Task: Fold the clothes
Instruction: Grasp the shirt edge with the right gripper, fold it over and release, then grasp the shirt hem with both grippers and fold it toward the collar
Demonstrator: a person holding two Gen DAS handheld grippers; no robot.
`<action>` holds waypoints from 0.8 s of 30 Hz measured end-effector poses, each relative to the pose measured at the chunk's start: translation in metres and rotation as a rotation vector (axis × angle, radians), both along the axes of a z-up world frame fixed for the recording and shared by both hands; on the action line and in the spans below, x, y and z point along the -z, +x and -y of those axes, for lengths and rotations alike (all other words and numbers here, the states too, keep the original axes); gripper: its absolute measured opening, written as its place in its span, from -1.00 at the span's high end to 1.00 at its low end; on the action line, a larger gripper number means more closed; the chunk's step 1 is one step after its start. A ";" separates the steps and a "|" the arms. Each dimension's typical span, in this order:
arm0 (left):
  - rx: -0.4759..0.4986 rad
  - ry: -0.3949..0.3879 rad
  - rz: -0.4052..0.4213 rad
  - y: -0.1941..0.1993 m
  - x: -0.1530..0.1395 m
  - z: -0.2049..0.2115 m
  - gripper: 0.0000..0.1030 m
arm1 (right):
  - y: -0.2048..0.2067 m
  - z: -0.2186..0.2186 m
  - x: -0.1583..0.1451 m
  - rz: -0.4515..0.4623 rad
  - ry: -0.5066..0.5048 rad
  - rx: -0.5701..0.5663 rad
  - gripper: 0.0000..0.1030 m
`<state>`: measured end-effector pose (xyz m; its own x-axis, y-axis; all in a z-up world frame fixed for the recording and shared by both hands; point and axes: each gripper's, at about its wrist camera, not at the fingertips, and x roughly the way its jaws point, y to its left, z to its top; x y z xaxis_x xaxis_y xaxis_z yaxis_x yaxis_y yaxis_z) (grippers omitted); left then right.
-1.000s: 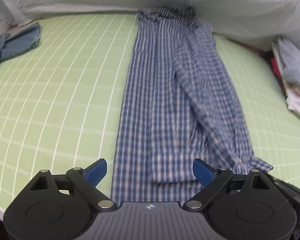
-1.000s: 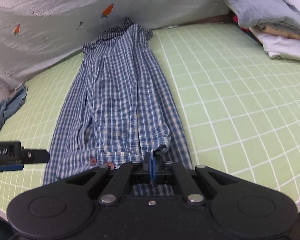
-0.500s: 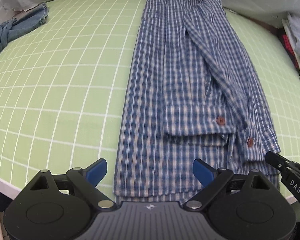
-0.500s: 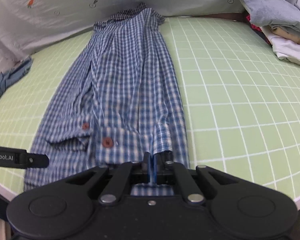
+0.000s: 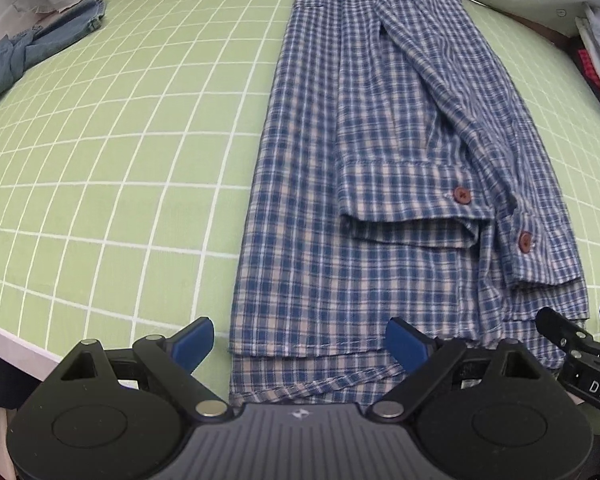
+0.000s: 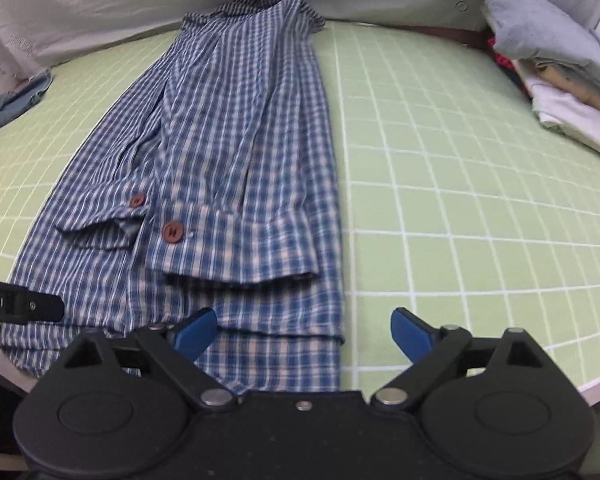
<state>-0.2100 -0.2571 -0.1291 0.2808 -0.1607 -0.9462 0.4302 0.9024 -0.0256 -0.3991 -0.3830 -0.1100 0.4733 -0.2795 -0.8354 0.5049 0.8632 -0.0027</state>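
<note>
Blue checked shirt point(image 5: 340, 208): lying flat as a long narrow strip on the green gridded mat point(image 5: 132, 152), both buttoned cuffs folded onto its body, hem at the mat's near edge. Left gripper point(image 5: 300, 344) and right gripper point(image 6: 304, 330): both over that hem, fingers spread wide, holding nothing. Stacked folded clothes point(image 6: 548, 72) far right of the shirt; denim garment point(image 5: 28, 52) far left.

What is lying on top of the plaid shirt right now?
Both sleeves are folded onto the plaid shirt, buttoned cuffs side by side near the hem. Layers beneath the cuffs are covered. Neither the left gripper nor the right gripper holds fabric.
</note>
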 end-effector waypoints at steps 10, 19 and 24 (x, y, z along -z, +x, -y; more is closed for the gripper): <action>0.046 -0.014 0.070 -0.008 0.000 0.002 -0.49 | 0.007 -0.011 0.012 -0.001 0.028 -0.045 -0.90; 0.033 -0.229 0.006 0.008 -0.039 0.003 0.95 | 0.018 -0.020 -0.014 0.022 0.083 -0.197 0.92; 0.012 -0.365 -0.002 0.023 -0.073 0.003 0.96 | 0.012 0.004 -0.073 0.183 0.102 -0.160 0.92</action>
